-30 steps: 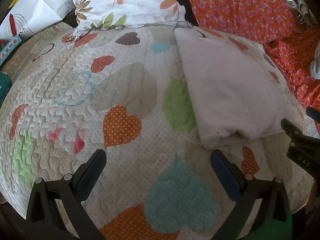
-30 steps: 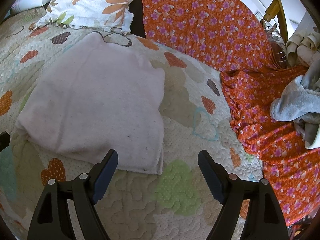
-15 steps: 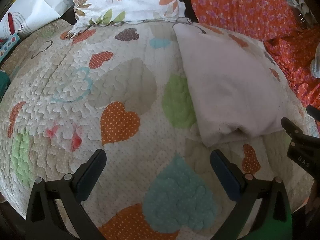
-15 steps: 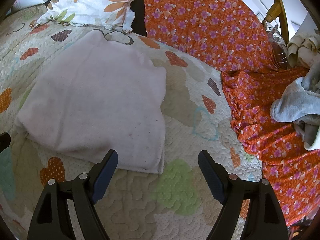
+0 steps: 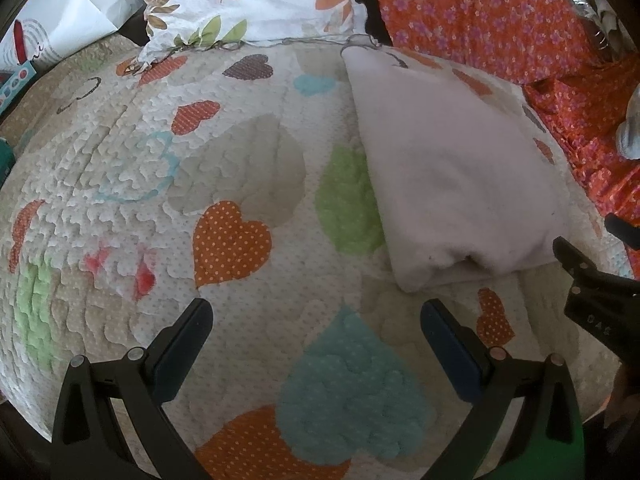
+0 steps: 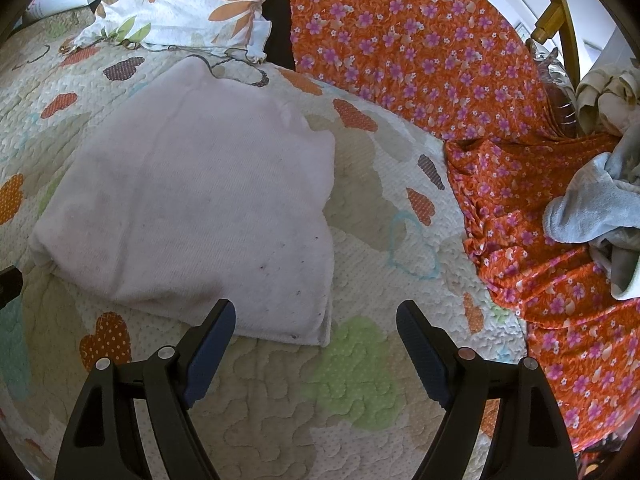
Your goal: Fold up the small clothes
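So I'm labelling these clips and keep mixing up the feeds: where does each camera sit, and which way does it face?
Left wrist: on the left hand-held gripper, looking down at the heart quilt; its open fingers and the other gripper's edge show.
Right wrist: on the right hand-held gripper, looking down past the folded white cloth to the orange floral fabric; its open fingers show.
Shared: quilt, white cloth, floral pillow.

Black plastic left gripper (image 5: pixel 316 336) and right gripper (image 6: pixel 315 330), dark blue ribbed pads (image 6: pixel 211 340), silver screw heads on the arms, green patch bottom right.
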{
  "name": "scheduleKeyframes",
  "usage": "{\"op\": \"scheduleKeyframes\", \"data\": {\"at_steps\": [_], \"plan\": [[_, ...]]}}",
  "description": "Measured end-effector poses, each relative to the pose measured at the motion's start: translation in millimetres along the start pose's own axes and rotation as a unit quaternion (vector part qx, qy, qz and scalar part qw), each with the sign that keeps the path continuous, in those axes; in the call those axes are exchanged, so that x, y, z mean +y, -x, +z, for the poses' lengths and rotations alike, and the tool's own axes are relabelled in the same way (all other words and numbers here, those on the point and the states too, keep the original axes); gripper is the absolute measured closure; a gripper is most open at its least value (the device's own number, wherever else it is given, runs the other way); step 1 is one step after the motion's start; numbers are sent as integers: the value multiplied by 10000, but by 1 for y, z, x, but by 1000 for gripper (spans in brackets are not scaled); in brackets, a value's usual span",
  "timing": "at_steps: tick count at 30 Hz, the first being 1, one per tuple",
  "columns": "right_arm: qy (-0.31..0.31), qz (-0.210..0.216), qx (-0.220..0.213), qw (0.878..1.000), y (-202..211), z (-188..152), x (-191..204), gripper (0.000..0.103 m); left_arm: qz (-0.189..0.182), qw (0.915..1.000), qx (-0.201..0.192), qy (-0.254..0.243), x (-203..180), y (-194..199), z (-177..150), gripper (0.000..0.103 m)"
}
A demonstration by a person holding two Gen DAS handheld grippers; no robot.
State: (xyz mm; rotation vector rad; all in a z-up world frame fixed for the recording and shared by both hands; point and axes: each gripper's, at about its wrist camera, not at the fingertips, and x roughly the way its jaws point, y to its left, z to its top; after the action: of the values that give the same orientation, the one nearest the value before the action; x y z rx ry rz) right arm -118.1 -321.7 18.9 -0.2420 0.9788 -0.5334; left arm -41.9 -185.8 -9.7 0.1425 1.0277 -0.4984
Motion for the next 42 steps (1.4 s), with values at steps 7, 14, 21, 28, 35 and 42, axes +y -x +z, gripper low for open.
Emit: {"op": "scheduleKeyframes", "data": {"at_steps": [7,14,21,28,35,42], "plan": [[32,60,-11,10000,-3,-1,2,17,-232,9997,-124,27,-3,5,0,0],[70,69,-33,9999,-2,-1,2,16,-279,9994,-160,-87,-9,7,-1,0],[72,77,-45,9999,-2,-1,2,16,-303,9995,-109,-58,-8,5,-2,0],[162,89,-68,9998,-2,-2,4,15,-204,9996,-139,-123,-9,3,-2,0],[213,121,-117,9996,-1,0,6,15,-95,9996,-222,-132,-6,8,-2,0],[289,150,-150,9994,0,-1,9,15,-47,9996,-266,-103,-5,8,-2,0]]}}
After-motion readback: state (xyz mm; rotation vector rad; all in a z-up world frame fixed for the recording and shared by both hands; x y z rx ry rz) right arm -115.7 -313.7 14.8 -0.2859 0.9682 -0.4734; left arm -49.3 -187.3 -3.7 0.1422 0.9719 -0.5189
